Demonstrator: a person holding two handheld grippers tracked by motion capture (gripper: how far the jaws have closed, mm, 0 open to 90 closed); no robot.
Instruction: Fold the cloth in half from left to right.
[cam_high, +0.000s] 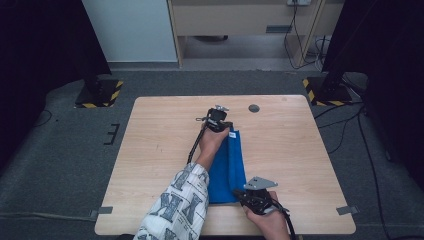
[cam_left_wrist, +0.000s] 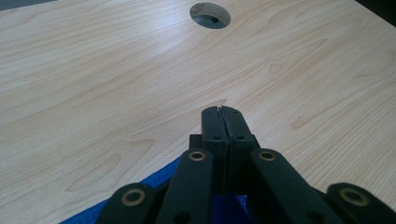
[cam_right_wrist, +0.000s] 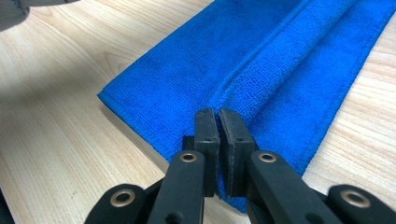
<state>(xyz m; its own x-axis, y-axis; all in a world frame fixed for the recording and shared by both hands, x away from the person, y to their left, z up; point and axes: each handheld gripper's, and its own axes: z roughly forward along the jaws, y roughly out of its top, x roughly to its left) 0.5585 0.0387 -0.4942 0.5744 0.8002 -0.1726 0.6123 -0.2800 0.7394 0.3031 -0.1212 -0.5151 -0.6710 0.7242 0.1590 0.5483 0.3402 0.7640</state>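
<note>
Blue towel between both hand-held grippers, ends pinched.

text: none legible | labels/brands/numbers: none | small white tag at far corner of blue microfibre cloth — too small to read | yellow-black hazard stripes on black stand bases on floor, no lettering

left sleeve: white, dark geometric print | claws: black jaws, brass-ringed pivots (black cable trailing) | grey plate
</note>
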